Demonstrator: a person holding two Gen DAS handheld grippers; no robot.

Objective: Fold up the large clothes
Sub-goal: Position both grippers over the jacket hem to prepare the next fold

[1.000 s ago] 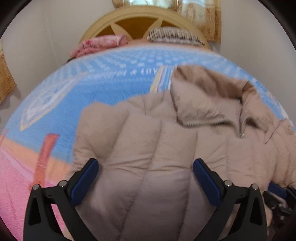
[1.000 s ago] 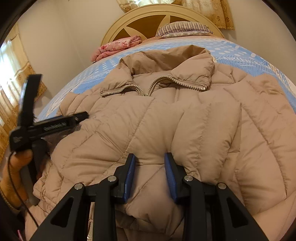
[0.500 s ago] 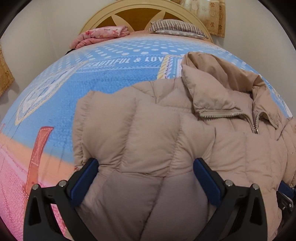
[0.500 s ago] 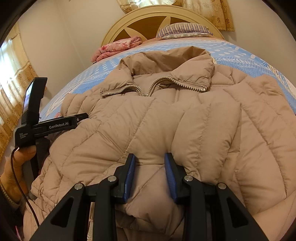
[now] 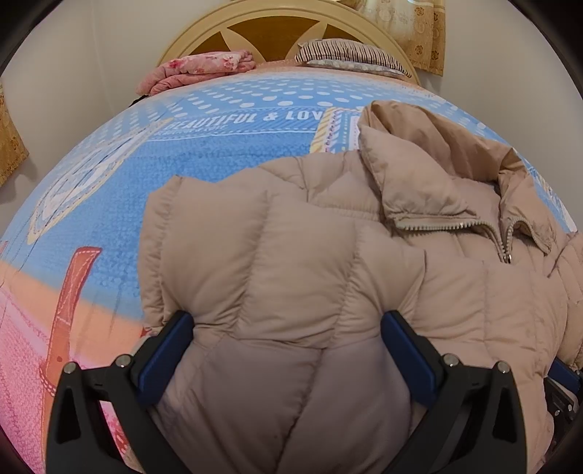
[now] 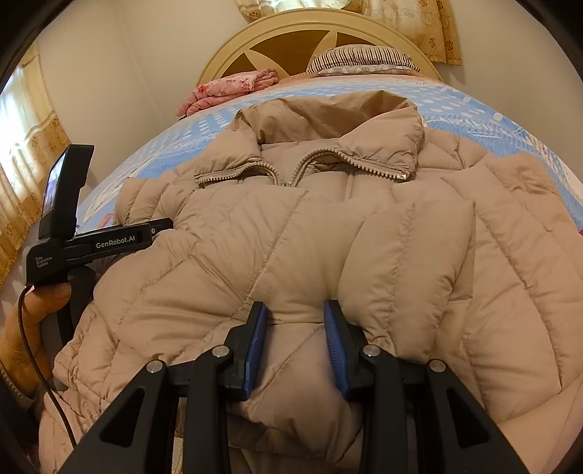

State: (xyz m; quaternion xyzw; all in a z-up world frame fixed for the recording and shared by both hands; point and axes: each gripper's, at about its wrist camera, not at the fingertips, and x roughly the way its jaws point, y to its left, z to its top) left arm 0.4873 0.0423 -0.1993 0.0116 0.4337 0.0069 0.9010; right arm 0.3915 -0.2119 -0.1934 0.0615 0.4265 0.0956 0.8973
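Observation:
A beige quilted puffer jacket lies on the bed, collar and zipper toward the headboard; it also fills the right wrist view. My left gripper is open wide, its blue pads astride a folded-over part of the jacket's left side. My right gripper has its jaws close together, pinching a ridge of jacket fabric near the hem. The left gripper's body, held in a hand, shows at the jacket's left edge.
The bed has a blue, orange and pink printed cover. A folded pink blanket and a striped pillow lie by the cream headboard. Curtains hang at the left.
The left gripper has drawn back and lowered slightly, so more of the collar and bed cover show. The right gripper holds still on the fabric.

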